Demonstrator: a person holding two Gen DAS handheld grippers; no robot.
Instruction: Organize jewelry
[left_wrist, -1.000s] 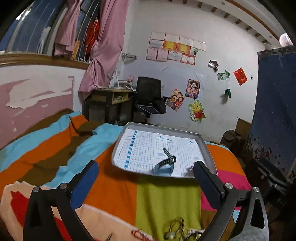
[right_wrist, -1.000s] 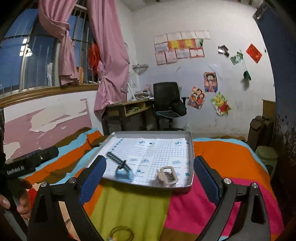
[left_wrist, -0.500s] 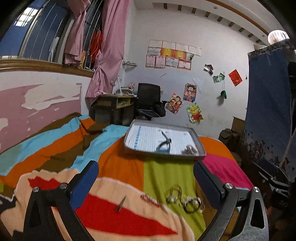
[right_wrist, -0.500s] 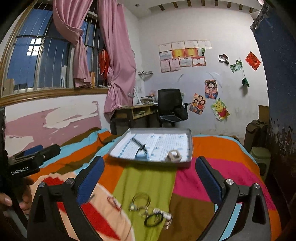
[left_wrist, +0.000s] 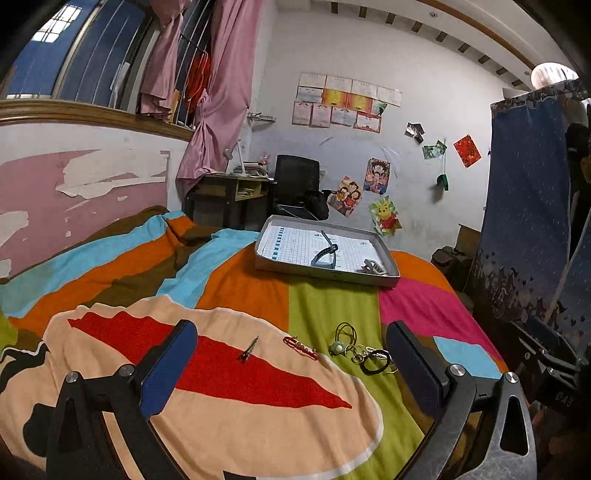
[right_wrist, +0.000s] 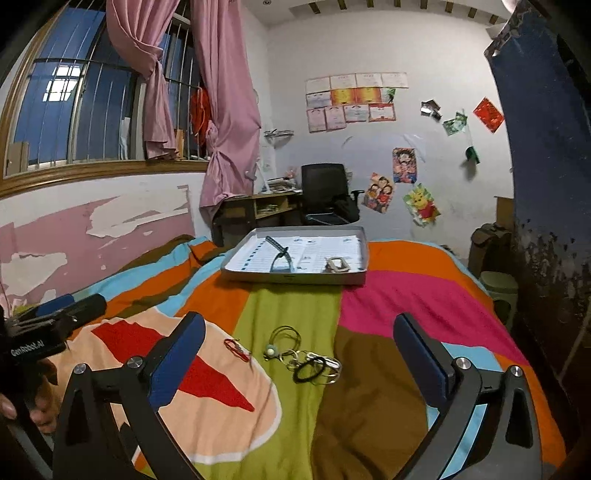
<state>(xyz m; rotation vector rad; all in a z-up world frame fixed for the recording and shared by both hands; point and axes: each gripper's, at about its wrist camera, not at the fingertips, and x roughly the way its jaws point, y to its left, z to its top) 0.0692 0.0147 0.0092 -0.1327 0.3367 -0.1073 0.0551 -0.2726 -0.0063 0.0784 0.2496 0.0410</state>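
Fingers, right gripper (right_wrist: 299, 354): blue-padded, spread wide and empty — jaws have just been opening further, nothing between them.
Fingers, left gripper (left_wrist: 291, 358): spread wide too, gripping nothing, hovering over the blanket.
Jewelry pile (right_wrist: 310, 360): thin wire rings, a black elastic loop and a small pale bead, tangled on the green stripe at 12 o'clock of the right gripper.
Red clip (left_wrist: 300, 347): slim and beaded, flat on the fabric at 9 o'clock of the pile.
Dark pin (left_wrist: 248, 350): small, pointed, on the red patch — further out at 9 o'clock.
Blanket (left_wrist: 325, 306): soft, bold colour blocks.
Tray (right_wrist: 295, 277): shallow grey metal, lined with gridded paper, far off at 12 o'clock.
In the tray: a dark strap (right_wrist: 280, 254) curled upright, a pale buckle-like piece (right_wrist: 338, 265) at its 3 o'clock.
Change: both grippers have pulled well back from the tray; the loose pile now shows in full.
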